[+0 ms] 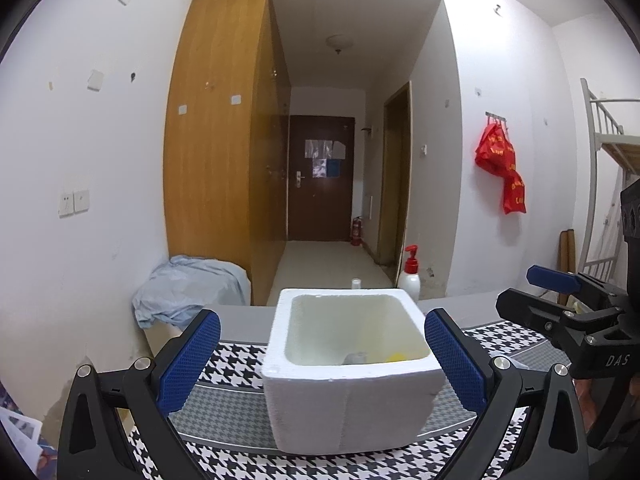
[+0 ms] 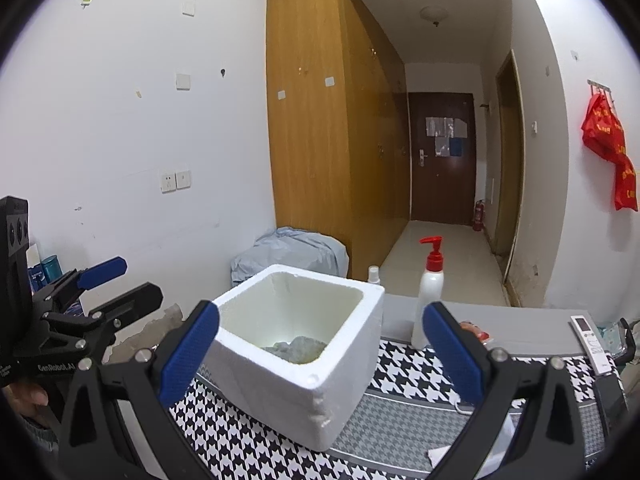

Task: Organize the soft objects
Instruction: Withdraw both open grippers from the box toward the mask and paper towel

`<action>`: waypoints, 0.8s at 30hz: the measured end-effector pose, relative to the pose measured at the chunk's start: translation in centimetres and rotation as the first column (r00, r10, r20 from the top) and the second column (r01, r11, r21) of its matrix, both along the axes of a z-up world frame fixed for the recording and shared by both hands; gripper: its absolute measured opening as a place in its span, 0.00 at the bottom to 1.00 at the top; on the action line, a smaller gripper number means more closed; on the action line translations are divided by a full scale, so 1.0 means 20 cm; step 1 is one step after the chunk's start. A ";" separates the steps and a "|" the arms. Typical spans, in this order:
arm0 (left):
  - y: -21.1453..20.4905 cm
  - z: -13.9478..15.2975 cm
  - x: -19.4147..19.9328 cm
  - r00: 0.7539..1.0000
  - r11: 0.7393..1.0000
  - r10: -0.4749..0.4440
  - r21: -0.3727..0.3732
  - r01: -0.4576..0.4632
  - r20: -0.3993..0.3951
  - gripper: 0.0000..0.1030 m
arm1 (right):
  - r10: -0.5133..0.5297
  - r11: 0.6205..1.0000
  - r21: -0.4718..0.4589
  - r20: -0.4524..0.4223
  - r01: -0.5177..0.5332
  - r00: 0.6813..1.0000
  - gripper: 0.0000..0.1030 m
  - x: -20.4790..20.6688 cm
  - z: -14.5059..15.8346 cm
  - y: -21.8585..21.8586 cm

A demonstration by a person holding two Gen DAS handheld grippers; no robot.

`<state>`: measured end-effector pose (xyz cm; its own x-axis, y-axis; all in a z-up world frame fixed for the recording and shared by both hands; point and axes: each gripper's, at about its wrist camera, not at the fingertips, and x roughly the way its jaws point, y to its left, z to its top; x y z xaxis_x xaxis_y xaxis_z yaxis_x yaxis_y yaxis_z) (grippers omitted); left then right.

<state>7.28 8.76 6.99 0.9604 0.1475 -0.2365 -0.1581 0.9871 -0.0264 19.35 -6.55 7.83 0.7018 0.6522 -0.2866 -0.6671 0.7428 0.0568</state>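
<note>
Soft things (image 2: 298, 346), grey and crumpled with what may be a yellow piece beside them, lie at the bottom of the foam box (image 1: 348, 396), which stands on the houndstooth cloth (image 2: 404, 372). Left gripper (image 1: 322, 354) and right gripper (image 2: 320, 350) both hang spread wide and empty, one on each side of the box, touching nothing.
</note>
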 end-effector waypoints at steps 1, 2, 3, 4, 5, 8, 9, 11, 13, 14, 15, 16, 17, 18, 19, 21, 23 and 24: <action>-0.01 0.00 0.00 1.000 1.000 -0.003 0.001 0.003 0.001 0.99 | -0.002 1.000 0.006 0.000 0.002 1.000 1.00 -0.01 0.00 -0.02; -0.03 0.00 -0.01 1.000 1.000 -0.008 0.003 0.008 0.001 0.99 | -0.002 1.000 0.010 0.000 0.002 1.000 1.00 -0.01 -0.01 -0.03; -0.04 0.00 -0.01 1.000 1.000 -0.012 0.005 0.012 0.003 0.99 | -0.002 1.000 0.009 -0.002 0.002 1.000 1.00 -0.02 -0.01 -0.04; -0.04 0.01 -0.01 1.000 1.000 -0.013 0.006 0.013 0.005 0.99 | -0.002 1.000 0.007 -0.001 0.002 1.000 1.00 -0.03 -0.01 -0.05; -0.05 0.01 -0.02 1.000 1.000 -0.016 0.003 0.016 0.007 0.99 | -0.005 1.000 0.003 0.001 0.005 1.000 1.00 -0.03 -0.02 -0.06; -0.07 0.01 -0.03 1.000 1.000 -0.026 -0.001 0.026 0.011 0.99 | -0.008 1.000 -0.005 0.002 0.008 1.000 1.00 -0.05 -0.03 -0.09; -0.08 0.00 -0.03 1.000 1.000 -0.029 -0.003 0.029 0.013 0.99 | -0.011 1.000 -0.002 0.001 0.011 1.000 1.00 -0.06 -0.03 -0.10; -0.10 0.00 -0.04 0.999 0.999 -0.038 -0.006 0.038 0.014 0.99 | -0.015 1.000 0.004 -0.001 0.015 1.000 1.00 -0.07 -0.04 -0.12; -0.11 -0.01 -0.04 0.999 0.999 -0.044 -0.012 0.044 0.015 0.99 | -0.022 1.000 0.005 -0.002 0.022 1.000 1.00 -0.08 -0.05 -0.14; -0.12 -0.02 -0.04 0.999 0.999 -0.048 -0.014 0.049 0.020 0.99 | -0.026 1.000 0.006 -0.003 0.026 1.000 1.00 -0.08 -0.05 -0.15; -0.12 -0.02 -0.05 0.998 0.999 -0.050 -0.017 0.051 0.025 0.99 | -0.028 1.000 0.007 -0.005 0.028 1.000 1.00 -0.08 -0.06 -0.17; -0.12 -0.02 -0.05 0.998 0.998 -0.051 -0.020 0.052 0.028 0.99 | -0.028 1.000 0.007 -0.006 0.028 1.000 1.00 -0.08 -0.06 -0.17; -0.13 -0.03 -0.05 0.998 0.998 -0.055 -0.027 0.056 0.030 0.99 | -0.032 0.999 0.008 -0.008 0.032 0.999 1.00 -0.09 -0.07 -0.18; -0.13 -0.04 -0.05 0.998 0.998 -0.059 -0.032 0.060 0.030 0.99 | -0.033 0.999 0.008 -0.010 0.033 0.999 1.00 -0.09 -0.07 -0.18; -0.13 -0.04 -0.05 0.998 0.997 -0.061 -0.035 0.062 0.029 0.99 | -0.033 0.999 0.008 -0.011 0.033 0.999 1.00 -0.09 -0.08 -0.19; -0.14 -0.06 -0.05 0.998 0.998 -0.061 -0.029 0.062 0.030 0.99 | -0.034 0.999 0.012 -0.010 0.034 0.999 1.00 -0.10 -0.09 -0.21; -0.16 -0.07 -0.05 0.998 0.999 -0.051 -0.010 0.052 0.034 0.99 | -0.034 0.999 0.013 -0.007 0.034 0.999 1.00 -0.11 -0.10 -0.22; -0.16 -0.08 -0.05 0.998 0.999 -0.050 -0.009 0.050 0.039 0.99 | -0.037 0.999 0.012 -0.009 0.037 0.999 1.00 -0.11 -0.11 -0.22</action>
